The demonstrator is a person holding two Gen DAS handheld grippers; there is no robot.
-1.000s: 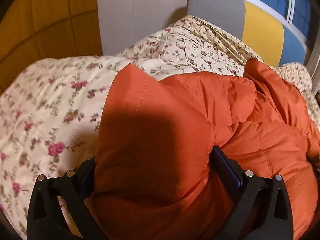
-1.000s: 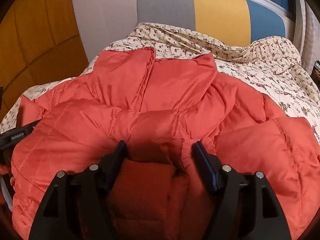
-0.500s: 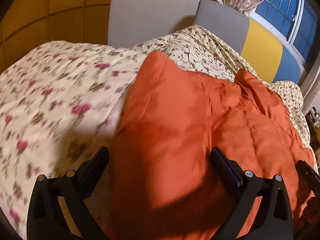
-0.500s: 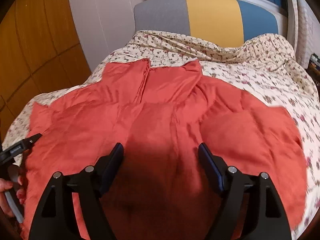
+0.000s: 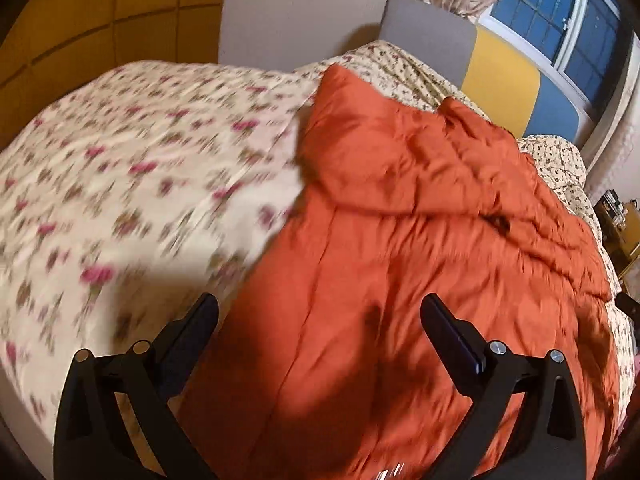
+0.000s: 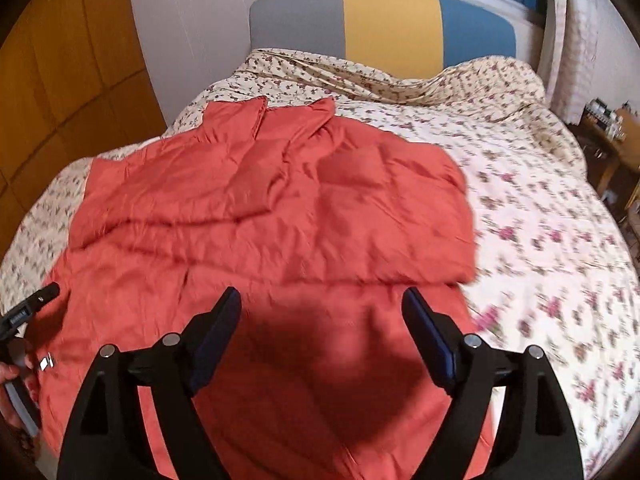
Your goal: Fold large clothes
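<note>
A large orange-red puffer jacket (image 6: 272, 216) lies spread on the floral bed cover (image 6: 540, 240), collar toward the headboard. It also shows in the left wrist view (image 5: 400, 240), lying along the right half of the bed. My right gripper (image 6: 322, 304) is open and empty, raised above the jacket's lower middle. My left gripper (image 5: 318, 312) is open and empty, above the jacket's near left edge. The left gripper's tip also shows at the left edge of the right wrist view (image 6: 36, 304).
A grey, yellow and blue headboard (image 6: 384, 20) stands at the far end under a window (image 5: 560, 20). Wooden wall panels (image 6: 52, 80) run along the left. A cluttered side table (image 6: 608, 128) stands to the right of the bed.
Both grippers let go of the bunched jacket and rose and pulled back. The jacket now lies flatter and spread out on the bed.
</note>
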